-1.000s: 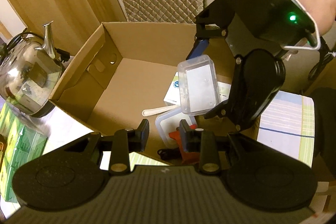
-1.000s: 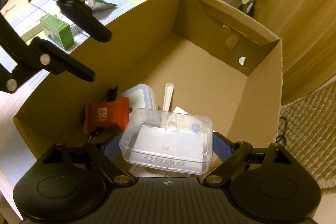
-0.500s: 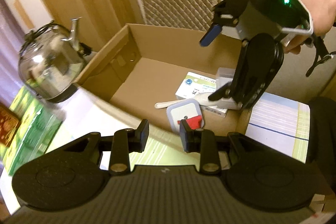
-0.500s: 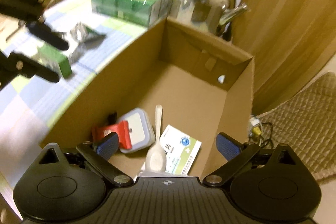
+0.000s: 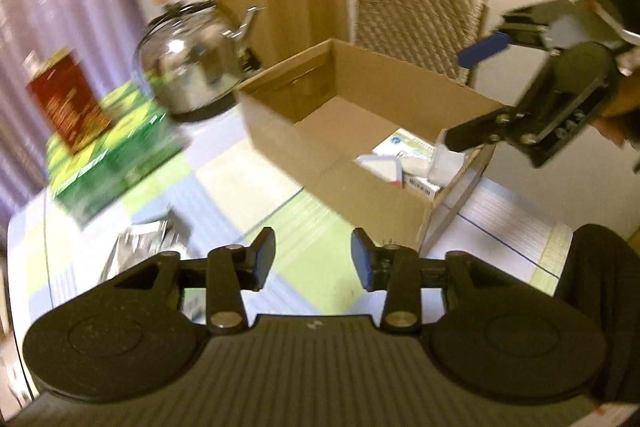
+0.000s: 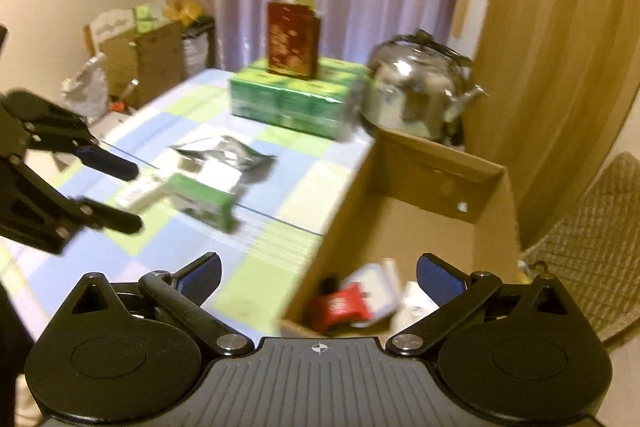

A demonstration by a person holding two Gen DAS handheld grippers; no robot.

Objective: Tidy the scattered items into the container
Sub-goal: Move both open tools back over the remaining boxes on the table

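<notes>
Green box (image 6: 202,201) only in right view.

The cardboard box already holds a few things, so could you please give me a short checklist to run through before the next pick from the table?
1. Left gripper free of any item: ok, nothing between its fingers, which are opening.
2. Right gripper free: ok, fingers spread wide, still opening, nothing held.
3. Cardboard box has room: ok, bare floor shows at its far end.
4. Items left on the table: not ok, the small green box and silver foil pouch lie outside.
5. Exact pose of the small green box: cannot tell, motion blur.
6. Kettle away from those items: ok, it stands beyond the cardboard box.
</notes>
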